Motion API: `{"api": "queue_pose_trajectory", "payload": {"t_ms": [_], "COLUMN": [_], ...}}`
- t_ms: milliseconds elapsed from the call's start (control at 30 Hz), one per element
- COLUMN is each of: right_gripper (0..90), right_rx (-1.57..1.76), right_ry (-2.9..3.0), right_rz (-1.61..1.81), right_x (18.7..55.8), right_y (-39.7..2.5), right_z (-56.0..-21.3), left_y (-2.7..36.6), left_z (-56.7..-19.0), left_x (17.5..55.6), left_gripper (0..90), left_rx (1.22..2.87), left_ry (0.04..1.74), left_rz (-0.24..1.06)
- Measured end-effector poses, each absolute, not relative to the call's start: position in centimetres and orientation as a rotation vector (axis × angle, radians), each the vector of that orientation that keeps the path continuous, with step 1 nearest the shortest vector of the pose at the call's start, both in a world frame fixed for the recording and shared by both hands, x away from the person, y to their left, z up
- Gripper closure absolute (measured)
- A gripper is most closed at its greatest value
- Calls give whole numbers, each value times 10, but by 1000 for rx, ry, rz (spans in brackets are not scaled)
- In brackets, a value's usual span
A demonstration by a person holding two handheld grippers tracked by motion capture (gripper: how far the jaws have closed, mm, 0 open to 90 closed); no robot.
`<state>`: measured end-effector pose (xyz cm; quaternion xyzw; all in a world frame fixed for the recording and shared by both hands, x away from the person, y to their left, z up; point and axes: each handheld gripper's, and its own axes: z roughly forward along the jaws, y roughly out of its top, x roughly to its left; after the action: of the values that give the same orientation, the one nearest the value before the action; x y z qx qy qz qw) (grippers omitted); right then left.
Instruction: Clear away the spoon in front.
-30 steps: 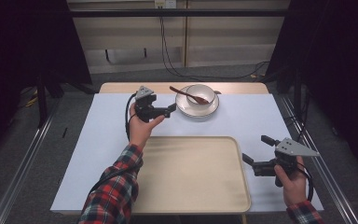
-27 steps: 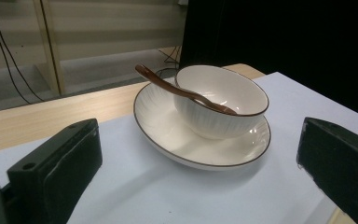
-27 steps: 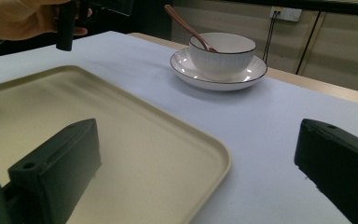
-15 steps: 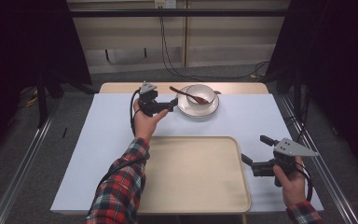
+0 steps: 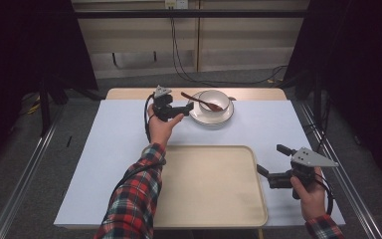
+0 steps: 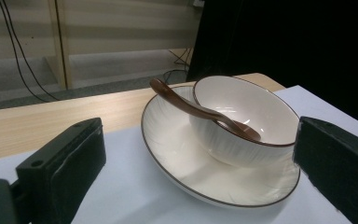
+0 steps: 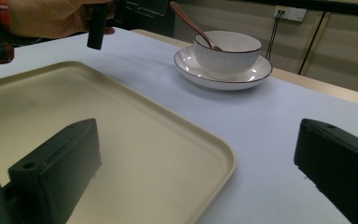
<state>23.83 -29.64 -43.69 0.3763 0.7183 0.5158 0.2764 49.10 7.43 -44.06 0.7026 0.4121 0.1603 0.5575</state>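
left tool (image 5: pixel 188 105) spread, just beside saucer (image 5: pixel 199 116) | bowl (image 5: pixel 214 100) and spoon (image 5: pixel 200 99) beyond saucer's near rim | right tool (image 5: pixel 271 161) spread, well apart from saucer

White bowl (image 6: pixel 242 119) & brown-rimmed saucer (image 6: pixel 177 154), brown spoon (image 6: pixel 191 108), cream tray (image 5: pixel 214 184), red plaid sleeve (image 5: pixel 134 204), prob. pale-blue mat (image 5: pixel 114 144).

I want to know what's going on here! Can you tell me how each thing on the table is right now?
Left gripper: open, beside the saucer, holding nothing.
Right gripper: open, by the tray's right edge, holding nothing.
Bowl: upright on the saucer.
Spoon: resting in the bowl, handle sticking out over the rim.
Saucer: flat on the table, under the bowl.
Tray: flat, nothing on it.
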Motion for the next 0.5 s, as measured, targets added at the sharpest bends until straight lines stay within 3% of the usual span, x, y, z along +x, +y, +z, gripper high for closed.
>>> {"api": "queue_pose_trajectory", "payload": {"t_ms": [300, 500], "right_gripper": [0, 1], "right_rx": [1013, 999], "right_ry": [1939, 1940], "right_rz": [1384, 1383], "right_x": [238, 238], "right_y": [-295, -294], "right_z": [-437, -437], "left_y": [81, 83], "left_z": [-446, -448], "left_x": [498, 502], "left_gripper": [62, 142], "left_rx": [1635, 1640], "left_ry": [996, 964], "left_rz": [383, 393]}}
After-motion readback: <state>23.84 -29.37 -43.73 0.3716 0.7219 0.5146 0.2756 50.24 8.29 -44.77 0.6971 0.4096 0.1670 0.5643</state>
